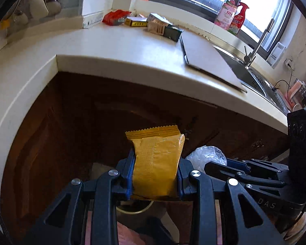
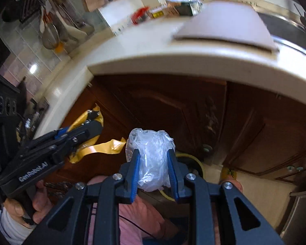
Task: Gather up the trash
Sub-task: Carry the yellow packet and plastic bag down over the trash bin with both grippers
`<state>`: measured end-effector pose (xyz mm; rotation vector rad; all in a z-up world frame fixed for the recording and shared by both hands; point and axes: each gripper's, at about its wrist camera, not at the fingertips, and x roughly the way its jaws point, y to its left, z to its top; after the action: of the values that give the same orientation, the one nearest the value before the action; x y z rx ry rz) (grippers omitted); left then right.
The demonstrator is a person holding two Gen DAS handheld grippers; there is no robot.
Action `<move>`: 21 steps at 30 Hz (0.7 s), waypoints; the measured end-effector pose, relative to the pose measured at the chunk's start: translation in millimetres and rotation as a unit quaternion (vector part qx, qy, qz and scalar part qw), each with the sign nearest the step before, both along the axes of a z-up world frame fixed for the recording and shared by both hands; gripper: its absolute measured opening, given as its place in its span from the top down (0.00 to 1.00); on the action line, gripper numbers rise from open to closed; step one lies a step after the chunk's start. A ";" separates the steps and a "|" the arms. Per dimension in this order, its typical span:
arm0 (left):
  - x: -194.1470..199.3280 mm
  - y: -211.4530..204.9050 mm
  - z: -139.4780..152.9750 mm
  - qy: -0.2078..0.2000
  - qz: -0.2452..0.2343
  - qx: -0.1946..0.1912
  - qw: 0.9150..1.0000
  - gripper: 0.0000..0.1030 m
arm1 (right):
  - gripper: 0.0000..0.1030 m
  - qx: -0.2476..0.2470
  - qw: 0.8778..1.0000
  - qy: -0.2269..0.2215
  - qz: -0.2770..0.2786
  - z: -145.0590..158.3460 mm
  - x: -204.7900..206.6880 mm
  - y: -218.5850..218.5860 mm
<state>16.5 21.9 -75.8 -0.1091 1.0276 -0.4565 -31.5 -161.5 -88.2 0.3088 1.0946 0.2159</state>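
The left gripper [image 1: 156,175] has its fingers closed on a yellow wrapper [image 1: 158,163]; the right gripper [image 2: 153,171] has its fingers clamped on a clear plastic wad [image 2: 150,157]. Both hang below the surface [image 1: 112,49] edge, in front of the brown cabinets [image 2: 173,106]. At six o'clock under the wad, a round yellow-rimmed bin [image 2: 195,161] peeks out, mostly hidden — its contents cannot be made out.

Risks, as a judgement: the wad is light and springy, so it may cling to a finger or drift past the rim on release; the wrapper is held by its sides and could slip out early. The two grippers sit close together and might knock each other over the bin.

More packets [image 1: 153,23] lie at twelve o'clock on the surface.
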 end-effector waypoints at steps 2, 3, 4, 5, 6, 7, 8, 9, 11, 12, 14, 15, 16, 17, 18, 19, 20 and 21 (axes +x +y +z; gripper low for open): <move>-0.5 -0.7 -13.9 0.009 0.002 0.006 1.000 0.71 | 0.75 -0.004 1.000 0.016 -0.006 -16.7 0.3 -5.1; -1.0 -1.2 -22.8 0.012 0.004 0.015 1.000 0.71 | 0.75 -0.002 1.000 0.025 -0.008 -24.1 1.2 -7.6; -1.0 -1.3 -30.1 0.016 0.004 0.020 1.000 0.71 | 0.75 0.003 0.999 0.035 -0.012 -30.9 2.6 -10.2; -0.3 -1.4 -36.7 0.021 0.005 0.023 1.000 0.71 | 0.75 0.012 0.999 0.048 -0.015 -40.1 3.8 -13.1; 0.4 -1.7 -46.1 0.029 0.005 0.026 0.999 0.71 | 0.75 0.017 0.998 0.057 -0.017 -46.9 4.7 -15.0; 1.2 -1.0 -53.5 0.035 0.005 0.029 0.999 0.71 | 0.75 0.020 0.998 0.065 -0.018 -54.6 5.6 -15.9; 1.8 -2.2 -59.4 0.039 0.005 0.031 0.999 0.71 | 0.75 0.022 0.997 0.072 -0.017 -61.0 7.4 -16.3; 2.4 -3.2 -66.6 0.045 0.005 0.033 0.998 0.71 | 0.75 0.025 0.996 0.080 -0.015 -67.9 8.7 -15.6; 3.9 -5.1 -80.7 0.056 0.004 0.035 0.998 0.71 | 0.75 0.021 0.996 0.090 -0.010 -80.1 11.2 -13.0; 4.9 -6.3 -88.3 0.064 0.003 0.035 0.997 0.71 | 0.75 0.019 0.995 0.095 -0.007 -84.7 12.7 -11.3; 6.8 -9.8 -103.3 0.079 0.001 0.041 0.996 0.71 | 0.75 0.018 0.994 0.109 -0.003 -97.1 15.9 -8.8; 8.1 -11.7 -112.2 0.088 0.000 0.043 0.995 0.71 | 0.75 0.017 0.993 0.114 -0.001 -102.6 16.5 -8.0; 8.7 -13.2 -117.6 0.096 -0.002 0.042 0.995 0.71 | 0.75 0.017 0.992 0.122 0.000 -109.0 18.3 -6.9; 8.9 -13.5 -125.2 0.105 -0.002 0.041 0.994 0.71 | 0.75 0.018 0.991 0.130 0.000 -115.7 20.2 -6.5; 10.6 -14.5 -132.3 0.116 -0.002 0.038 0.993 0.71 | 0.75 0.020 0.990 0.137 -0.001 -121.4 21.9 -4.7; 12.3 -15.5 -139.5 0.127 -0.001 0.038 0.991 0.71 | 0.74 0.021 0.989 0.144 0.000 -126.5 24.7 -4.4; 13.6 -16.1 -145.7 0.136 -0.001 0.040 0.990 0.71 | 0.74 0.022 0.988 0.150 0.000 -132.0 26.3 -3.4; 14.0 -16.5 -151.7 0.142 -0.001 0.044 0.989 0.71 | 0.74 0.022 0.987 0.156 0.000 -137.4 28.4 -2.1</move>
<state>30.4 5.3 -227.6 -0.0954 1.3258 -0.4043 -3.1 -163.5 -225.6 0.3915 1.4011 0.1961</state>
